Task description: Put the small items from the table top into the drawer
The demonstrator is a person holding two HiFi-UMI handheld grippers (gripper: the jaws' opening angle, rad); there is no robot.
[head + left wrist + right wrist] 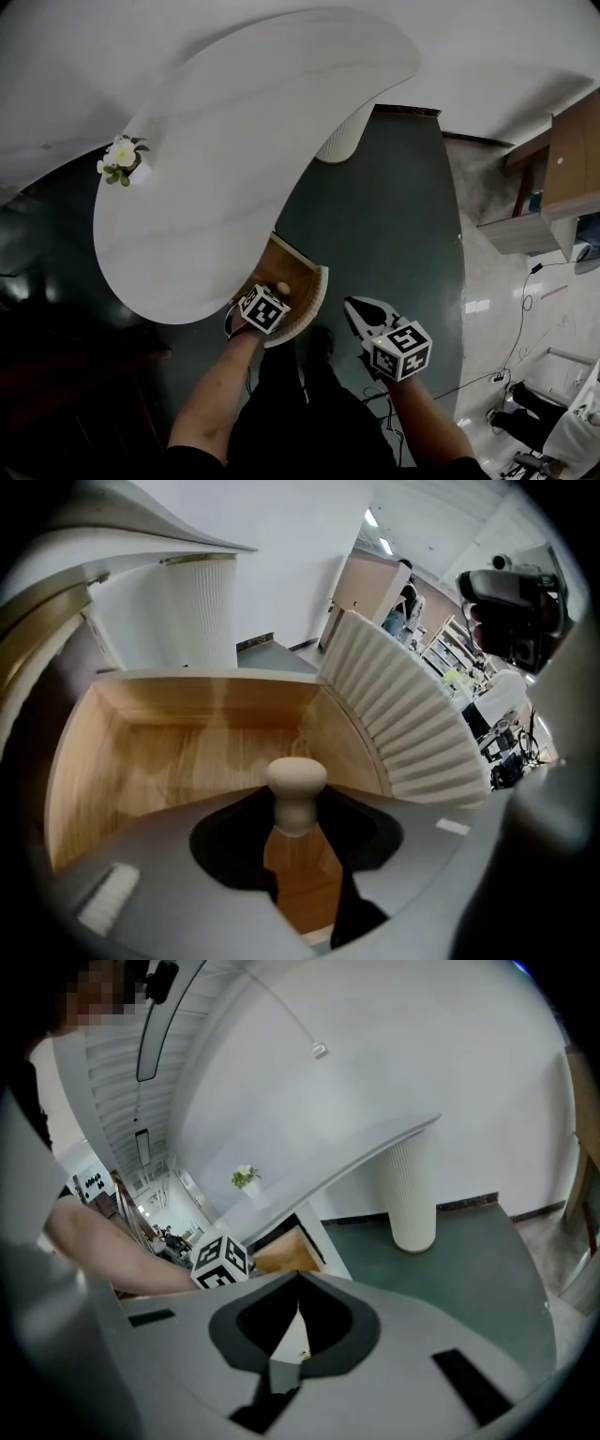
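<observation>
Left gripper view: left gripper [298,844] clamped on a small wooden peg [296,789] over the open drawer [141,752].
Its pads sit against the peg's stem, with the rounded head above them and the wooden drawer floor behind. In the head view the drawer juts from under the white table top [244,159]; the right gripper [359,309] hangs beside it, jaws together.
</observation>
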